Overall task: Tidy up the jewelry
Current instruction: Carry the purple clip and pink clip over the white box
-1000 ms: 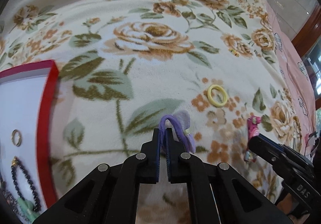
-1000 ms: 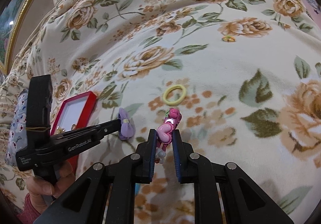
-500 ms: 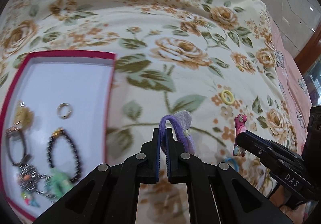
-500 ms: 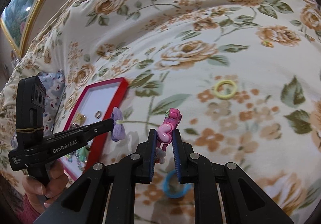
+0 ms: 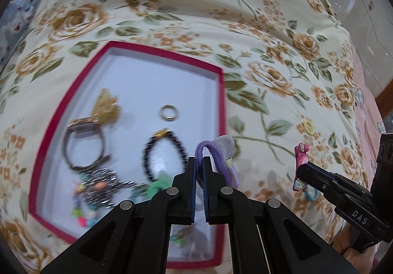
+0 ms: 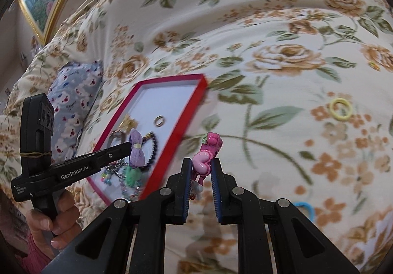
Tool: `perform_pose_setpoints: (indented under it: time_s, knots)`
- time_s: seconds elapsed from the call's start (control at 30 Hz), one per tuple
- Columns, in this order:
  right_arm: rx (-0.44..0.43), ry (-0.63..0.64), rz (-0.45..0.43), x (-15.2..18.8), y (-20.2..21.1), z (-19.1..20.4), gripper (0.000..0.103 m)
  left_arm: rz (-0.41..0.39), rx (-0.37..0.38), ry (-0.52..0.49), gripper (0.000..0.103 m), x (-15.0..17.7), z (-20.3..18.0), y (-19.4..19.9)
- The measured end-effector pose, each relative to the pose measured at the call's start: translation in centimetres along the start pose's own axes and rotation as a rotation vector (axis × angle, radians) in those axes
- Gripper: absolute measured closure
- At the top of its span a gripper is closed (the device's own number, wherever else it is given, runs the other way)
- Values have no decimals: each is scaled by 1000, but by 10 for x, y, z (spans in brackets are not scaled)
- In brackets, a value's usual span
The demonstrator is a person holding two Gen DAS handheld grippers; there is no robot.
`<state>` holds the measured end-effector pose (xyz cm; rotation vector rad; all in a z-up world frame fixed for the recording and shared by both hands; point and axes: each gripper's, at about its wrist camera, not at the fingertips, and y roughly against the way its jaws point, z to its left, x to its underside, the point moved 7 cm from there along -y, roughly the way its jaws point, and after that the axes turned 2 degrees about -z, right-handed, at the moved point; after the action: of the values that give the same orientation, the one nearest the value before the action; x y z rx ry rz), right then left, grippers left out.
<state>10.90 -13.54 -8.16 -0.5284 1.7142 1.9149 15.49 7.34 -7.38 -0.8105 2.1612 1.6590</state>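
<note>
A: What do we have in the red tray (image 5: pixel 222 112)?

B: We count one small metal ring (image 5: pixel 168 112), one black bead bracelet (image 5: pixel 164 155), one watch-like band (image 5: pixel 84 143) and one gold ornament (image 5: pixel 105 107). Nearer us sits a tangle of silvery chain and coloured beads (image 5: pixel 98 188) with something green (image 5: pixel 158 185); it is too blurred for us to count.

A: And our claws?

B: Our left claw (image 5: pixel 199 163) is clenched on the purple bow hair tie (image 5: pixel 221 151), held above the tray's right edge. Our right claw (image 6: pixel 202 171) is clamped on the pink hair clip (image 6: pixel 205 158), held above the bedspread (image 6: pixel 282 28) just right of the tray.

A: What lies loose on the bedspread?

B: Two hair rings: one yellow (image 6: pixel 341 108), one blue (image 6: pixel 304 207), well apart. The blue one is half hidden behind our right claw's arm.

A: Anything cut off?

B: The tray's near corner is covered by our left claw, and a patterned blue pillow (image 6: pixel 73 92) shows only partly beyond the tray
</note>
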Motion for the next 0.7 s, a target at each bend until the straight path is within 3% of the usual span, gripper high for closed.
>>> perform_pose_setpoints:
  time_s: [0.7]
  knots:
    - [-117,177,103,19,-52,101,88,-33,-91,177,100,30,94,58]
